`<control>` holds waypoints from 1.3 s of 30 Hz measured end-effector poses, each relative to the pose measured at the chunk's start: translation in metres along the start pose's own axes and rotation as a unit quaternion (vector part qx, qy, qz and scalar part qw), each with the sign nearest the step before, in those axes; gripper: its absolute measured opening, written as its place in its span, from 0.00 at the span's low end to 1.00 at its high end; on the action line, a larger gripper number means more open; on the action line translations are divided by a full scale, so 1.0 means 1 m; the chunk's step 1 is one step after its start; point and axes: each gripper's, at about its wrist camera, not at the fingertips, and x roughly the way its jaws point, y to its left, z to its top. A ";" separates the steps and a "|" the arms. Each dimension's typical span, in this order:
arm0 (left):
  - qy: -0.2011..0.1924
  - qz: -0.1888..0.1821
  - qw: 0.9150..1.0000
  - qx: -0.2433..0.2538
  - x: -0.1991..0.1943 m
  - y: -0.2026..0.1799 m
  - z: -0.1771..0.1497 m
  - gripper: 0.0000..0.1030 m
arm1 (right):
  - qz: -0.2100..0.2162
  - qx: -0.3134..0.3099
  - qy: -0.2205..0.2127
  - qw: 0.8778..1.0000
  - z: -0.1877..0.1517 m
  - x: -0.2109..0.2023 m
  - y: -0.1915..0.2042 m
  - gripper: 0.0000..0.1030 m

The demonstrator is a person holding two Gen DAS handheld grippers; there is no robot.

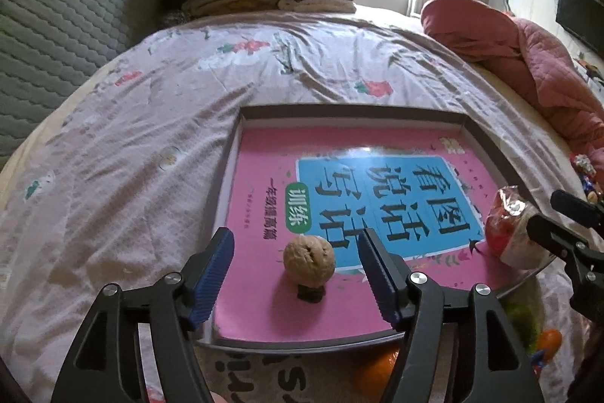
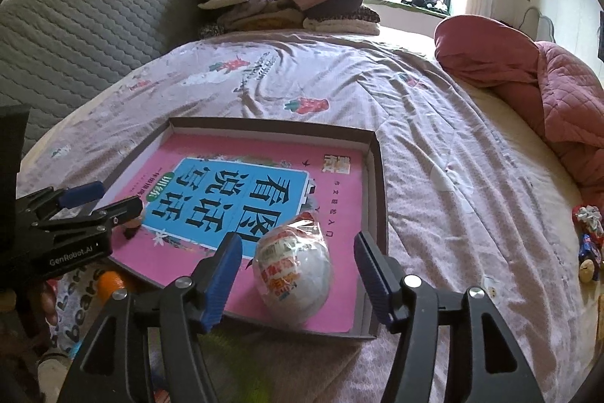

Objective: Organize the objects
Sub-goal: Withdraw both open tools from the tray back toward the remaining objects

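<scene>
Pink book [image 1: 339, 184] w/ blue panel, tan walnut [image 1: 309, 257], lilac floral sheet [image 1: 151, 123], blue-padded claws.

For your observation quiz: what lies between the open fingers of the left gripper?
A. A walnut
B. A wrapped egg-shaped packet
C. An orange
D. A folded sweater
A: the walnut sits on the pink book between the left gripper fingers; the wrapped packet lies in front of the right gripper instead.
</scene>
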 end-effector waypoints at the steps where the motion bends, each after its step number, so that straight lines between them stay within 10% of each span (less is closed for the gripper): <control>1: -0.002 0.000 1.000 -0.001 -0.003 0.001 0.001 0.68 | -0.001 0.000 -0.002 1.000 0.001 -0.003 0.000 0.60; 39: -0.099 -0.025 0.995 0.019 -0.183 -0.036 -0.038 0.73 | 0.018 -0.022 -0.090 0.995 -0.025 -0.145 0.021 0.61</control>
